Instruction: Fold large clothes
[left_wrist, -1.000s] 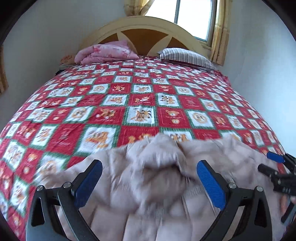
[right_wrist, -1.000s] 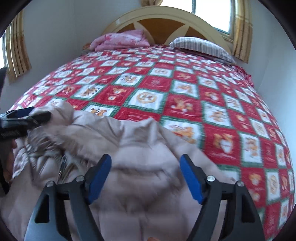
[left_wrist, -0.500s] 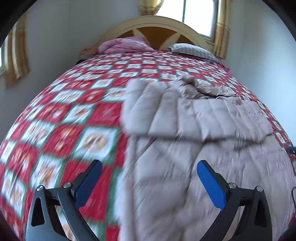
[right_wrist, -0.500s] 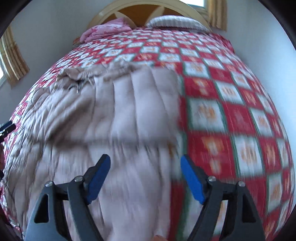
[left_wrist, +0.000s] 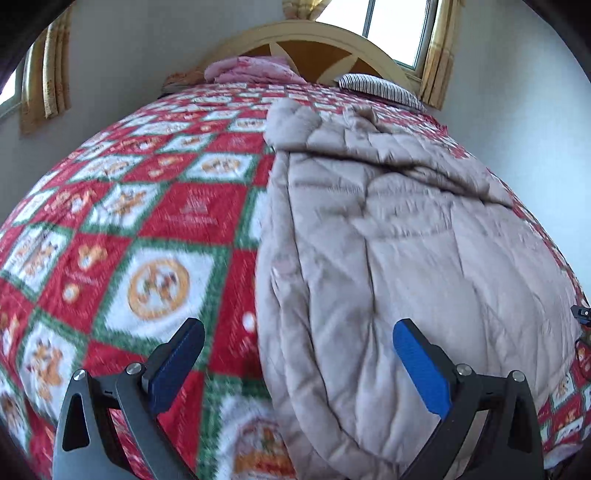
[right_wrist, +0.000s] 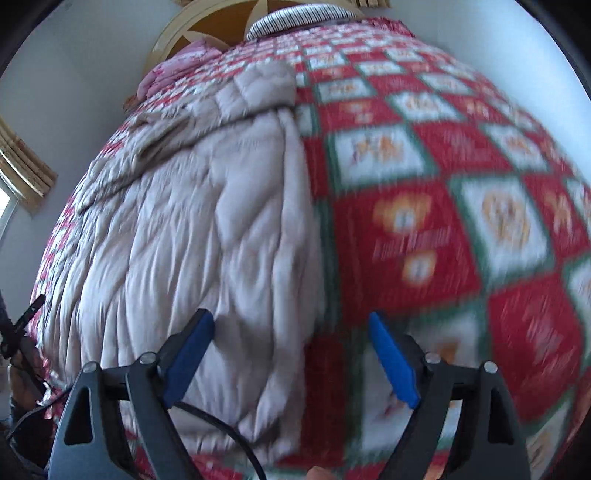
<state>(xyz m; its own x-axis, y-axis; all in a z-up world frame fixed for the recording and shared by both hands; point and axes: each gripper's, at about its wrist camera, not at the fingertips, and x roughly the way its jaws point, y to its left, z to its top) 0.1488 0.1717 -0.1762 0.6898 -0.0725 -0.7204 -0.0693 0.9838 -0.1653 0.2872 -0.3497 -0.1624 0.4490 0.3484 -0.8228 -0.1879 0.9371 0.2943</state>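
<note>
The beige padded coat (left_wrist: 388, 258) lies spread lengthwise on the bed (left_wrist: 147, 229), hood end toward the headboard, its two long edges facing the two tools. The likeliest trouble: the coat is thick and slippery-looking (quilted, puffy), so a shallow pinch on an edge could slide off or catch only the top layer, leaving a lopsided fold. The left hand-held gripper (left_wrist: 299, 363) tilts down over the coat's left edge, jaws spread and empty. The right hand-held gripper (right_wrist: 291, 356) slants down over the opposite edge; its jaws have just been opening and stand wide, nothing pinched between them.
</note>
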